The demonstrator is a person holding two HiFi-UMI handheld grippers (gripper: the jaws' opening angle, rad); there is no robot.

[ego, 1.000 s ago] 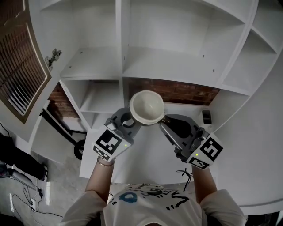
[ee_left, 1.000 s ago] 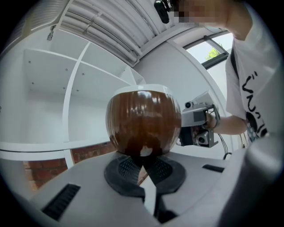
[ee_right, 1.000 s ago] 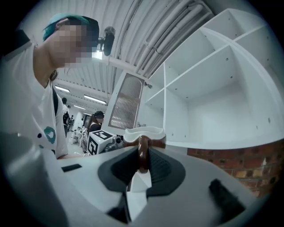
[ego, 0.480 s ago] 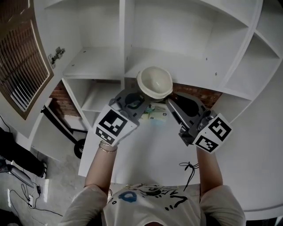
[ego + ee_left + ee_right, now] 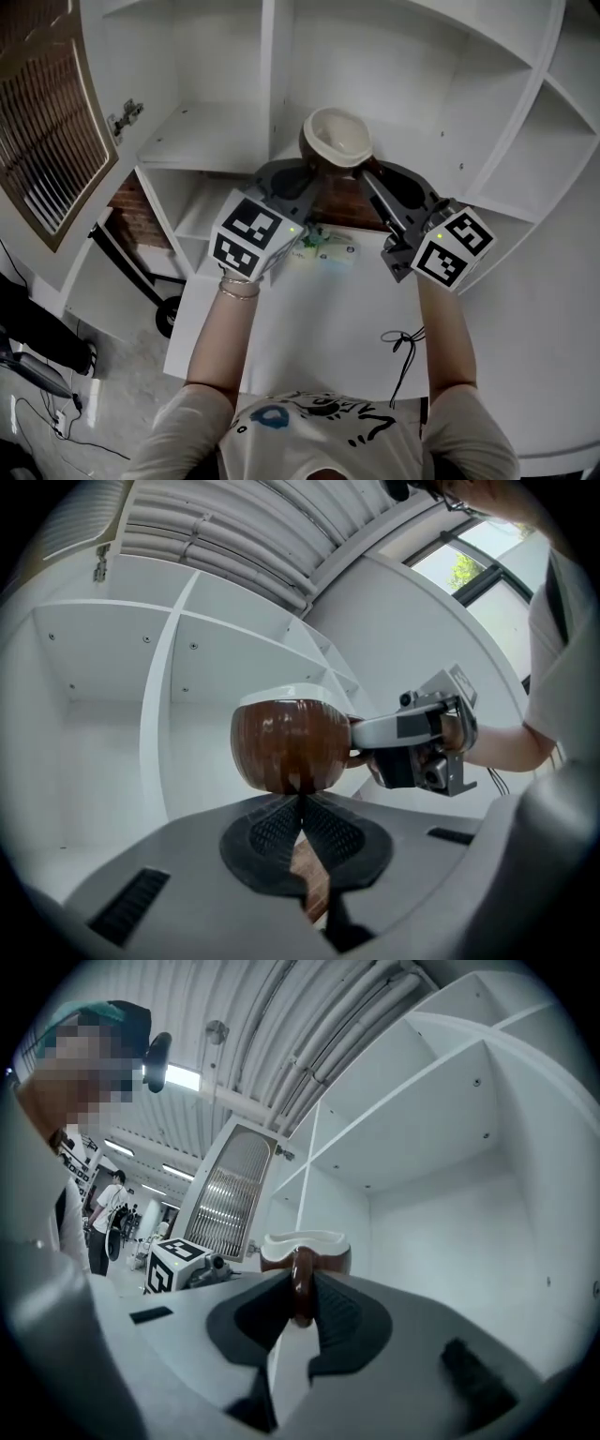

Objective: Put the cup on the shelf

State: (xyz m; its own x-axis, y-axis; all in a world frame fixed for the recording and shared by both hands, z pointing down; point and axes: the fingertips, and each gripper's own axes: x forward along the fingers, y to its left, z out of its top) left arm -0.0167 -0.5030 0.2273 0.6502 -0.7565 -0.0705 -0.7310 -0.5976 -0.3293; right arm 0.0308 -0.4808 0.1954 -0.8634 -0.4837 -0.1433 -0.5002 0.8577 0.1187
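The right claw (image 5: 367, 175) grasps the cup (image 5: 337, 139) by its handle, before the shelf (image 5: 202, 131), just right of the divider (image 5: 278, 66). The left claw (image 5: 302, 174) is clenched, empty, tips at the cup's wall. The far bay is open. A packet (image 5: 328, 251) lies on the surface (image 5: 309, 328) below.

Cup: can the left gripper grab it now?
Probably not yet. The cup sits right at the tips of the left gripper, but its jaws are shut; the right gripper holds it.
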